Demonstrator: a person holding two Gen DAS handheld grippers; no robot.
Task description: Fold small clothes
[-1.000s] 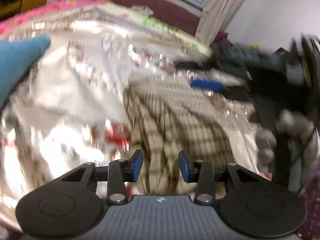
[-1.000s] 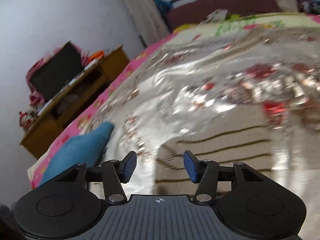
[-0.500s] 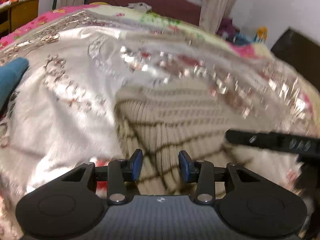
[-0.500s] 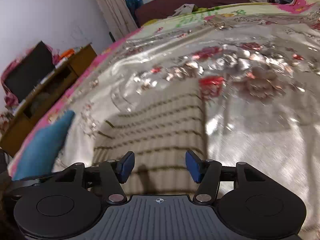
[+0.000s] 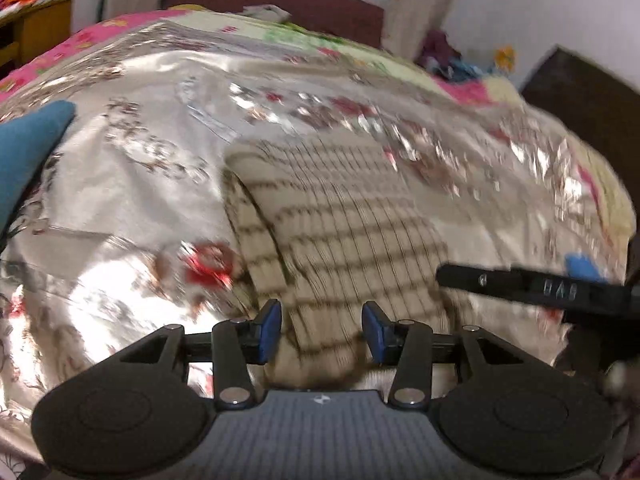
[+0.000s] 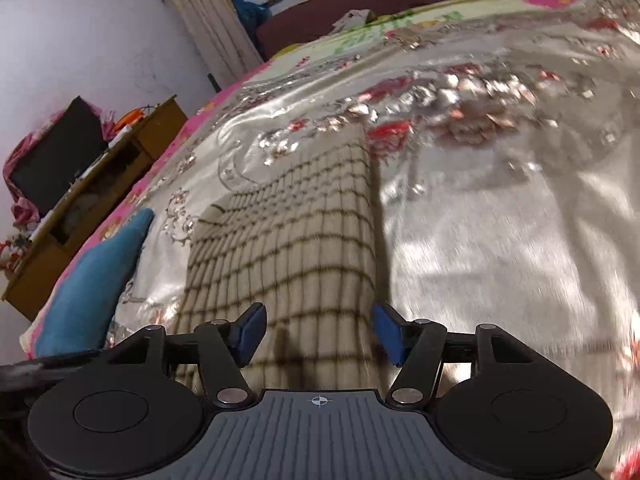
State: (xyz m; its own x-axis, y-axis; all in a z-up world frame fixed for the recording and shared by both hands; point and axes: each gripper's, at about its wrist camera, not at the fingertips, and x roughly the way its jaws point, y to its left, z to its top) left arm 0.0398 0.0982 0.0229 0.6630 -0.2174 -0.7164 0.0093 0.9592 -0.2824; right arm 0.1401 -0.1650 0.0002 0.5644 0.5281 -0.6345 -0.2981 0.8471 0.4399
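A beige checked garment (image 5: 340, 216) (image 6: 288, 236) lies folded flat on the shiny floral bedspread (image 5: 132, 200) (image 6: 500, 220). My left gripper (image 5: 322, 332) hovers over its near left part, jaws opening, blue pads apart with only cloth seen beyond them. My right gripper (image 6: 318, 334) hangs over the garment's near right edge, jaws opening too, nothing pressed between its pads. In the left wrist view the right gripper's dark finger (image 5: 532, 288) reaches in from the right.
A blue cloth (image 5: 24, 152) (image 6: 92, 284) lies at the bed's left side. A wooden cabinet (image 6: 88, 204) with a dark screen stands beside the bed. Curtains and a dark red headboard (image 5: 280, 4) are at the far end.
Both grippers have swung toward the checked garment and come down closer over it. Their jaws stand a little wider than before. The right gripper's finger now shows in the left wrist view.
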